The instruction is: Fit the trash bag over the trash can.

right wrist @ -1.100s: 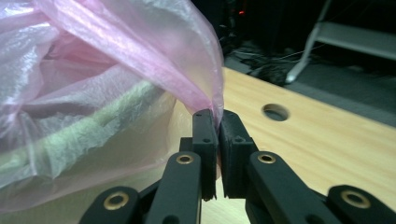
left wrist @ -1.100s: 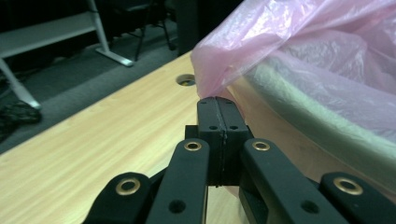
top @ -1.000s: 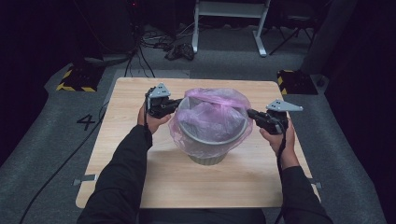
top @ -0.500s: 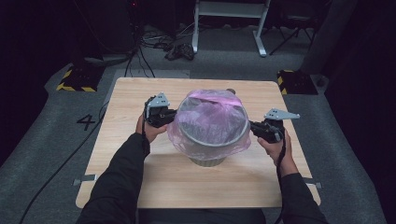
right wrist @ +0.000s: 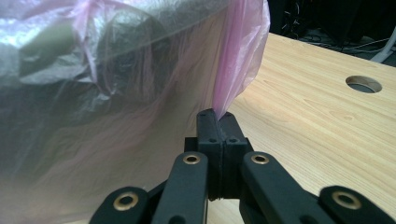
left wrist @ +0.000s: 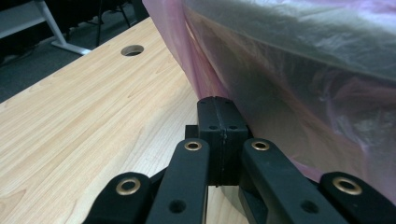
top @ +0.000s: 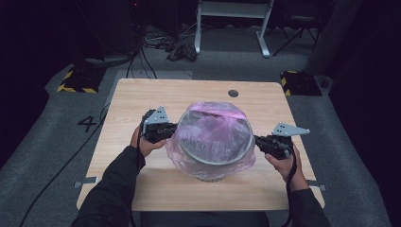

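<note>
The left gripper (top: 166, 132) and right gripper (top: 257, 143) are both clamped tight on opposite edges of the thin translucent pink plastic bag (top: 213, 137), which drapes over the round grey bin (top: 210, 163) standing mid-way on the light wooden table (top: 123, 104).

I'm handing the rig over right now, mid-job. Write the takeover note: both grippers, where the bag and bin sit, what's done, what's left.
Left gripper: shut on the thin pink plastic bag, pinching its edge on the bin's left side.
Right gripper: shut on the bag's edge on the right side.
Round grey bin: upright, mid wooden table.
Done: bag stretched over the bin's mouth, skirt pulled partway down the outside.
Left: probably draw the skirt lower, then release both grippers.
</note>
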Action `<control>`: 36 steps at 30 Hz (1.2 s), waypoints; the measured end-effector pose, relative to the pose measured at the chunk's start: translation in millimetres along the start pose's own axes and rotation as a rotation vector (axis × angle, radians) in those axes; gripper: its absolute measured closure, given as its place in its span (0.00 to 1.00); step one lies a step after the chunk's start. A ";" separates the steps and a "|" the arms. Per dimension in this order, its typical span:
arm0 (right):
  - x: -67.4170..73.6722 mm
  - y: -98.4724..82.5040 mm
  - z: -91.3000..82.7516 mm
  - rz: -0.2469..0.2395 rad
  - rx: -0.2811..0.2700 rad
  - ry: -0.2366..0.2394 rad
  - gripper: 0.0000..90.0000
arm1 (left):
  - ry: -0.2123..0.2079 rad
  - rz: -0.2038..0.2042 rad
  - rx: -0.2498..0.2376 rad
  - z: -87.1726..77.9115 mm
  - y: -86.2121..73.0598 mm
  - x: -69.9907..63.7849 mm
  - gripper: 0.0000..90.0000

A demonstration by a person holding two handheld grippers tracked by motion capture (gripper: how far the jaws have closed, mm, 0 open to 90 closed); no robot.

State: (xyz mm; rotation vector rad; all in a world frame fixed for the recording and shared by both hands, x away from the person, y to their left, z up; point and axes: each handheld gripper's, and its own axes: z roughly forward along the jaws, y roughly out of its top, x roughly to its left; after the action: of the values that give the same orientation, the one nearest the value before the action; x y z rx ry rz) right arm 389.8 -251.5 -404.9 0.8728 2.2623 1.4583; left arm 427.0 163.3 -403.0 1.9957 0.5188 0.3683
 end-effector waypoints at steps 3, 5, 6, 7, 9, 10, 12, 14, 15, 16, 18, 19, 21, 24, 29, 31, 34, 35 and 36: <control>0.0 0.7 -3.4 -0.013 0.011 -0.038 0.93 | 0.062 -0.040 -0.021 -4.4 -0.9 7.7 0.94; -3.8 3.8 -7.7 -0.010 0.000 -0.069 0.88 | 0.102 -0.068 -0.059 -11.0 0.4 16.0 0.91; -5.8 6.0 -10.4 0.000 -0.011 -0.075 0.85 | 0.116 -0.082 -0.081 -15.0 2.1 19.7 0.90; -8.3 10.0 -14.6 0.009 -0.031 -0.090 0.80 | 0.130 -0.094 -0.098 -18.9 4.9 23.5 0.86; -12.9 21.6 -25.8 0.013 -0.059 -0.146 0.73 | 0.130 -0.104 -0.124 -25.6 10.2 29.9 0.78; -13.9 25.3 -29.6 0.009 -0.068 -0.160 0.70 | 0.133 -0.104 -0.139 -28.4 13.3 32.1 0.74; -14.6 36.0 -38.7 -0.019 -0.086 -0.191 0.60 | 0.158 -0.108 -0.147 -31.5 18.5 34.3 0.66; -14.0 43.6 -44.6 -0.033 -0.109 -0.194 0.57 | 0.161 -0.111 -0.156 -34.9 22.4 34.5 0.58; -13.1 47.6 -47.6 -0.046 -0.125 -0.174 0.54 | 0.151 -0.114 -0.167 -37.7 23.9 34.4 0.56; -11.3 51.4 -49.5 -0.058 -0.133 -0.164 0.52 | 0.128 -0.116 -0.172 -41.1 25.6 33.6 0.53; -7.0 58.8 -51.5 -0.109 -0.132 -0.160 0.47 | 0.148 -0.098 -0.162 -48.4 28.6 28.1 0.46; -3.6 62.4 -52.5 -0.132 -0.123 -0.152 0.44 | 0.147 -0.092 -0.161 -53.4 29.0 24.7 0.43; 0.9 65.7 -54.6 -0.160 -0.119 -0.149 0.40 | 0.141 -0.067 -0.167 -64.8 27.2 14.5 0.35; 4.7 69.6 -56.3 -0.199 -0.130 -0.119 0.45 | 0.128 -0.037 -0.171 -80.3 19.3 -5.0 0.29; 13.4 86.1 -43.6 -0.275 -0.082 -0.079 0.58 | 0.064 -0.043 -0.152 -89.7 -3.2 -39.6 0.21; 16.1 91.9 -38.6 -0.303 -0.069 -0.069 0.58 | 0.050 -0.043 -0.129 -86.8 -11.9 -51.1 0.19; 20.0 103.0 -28.0 -0.341 -0.036 -0.031 0.61 | 0.033 -0.038 -0.083 -77.5 -23.1 -64.4 0.18; 20.5 105.6 -24.6 -0.353 -0.025 -0.020 0.61 | 0.039 -0.037 -0.074 -73.3 -27.2 -67.7 0.17; 20.4 107.8 -20.7 -0.358 -0.013 -0.017 0.61 | 0.035 -0.041 -0.066 -68.8 -31.8 -69.2 0.17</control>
State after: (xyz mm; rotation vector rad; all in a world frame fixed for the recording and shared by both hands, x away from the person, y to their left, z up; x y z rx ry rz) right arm 397.5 -221.3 -297.6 0.4423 2.2484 1.2936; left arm 328.9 193.5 -402.6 1.9149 0.5617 0.3906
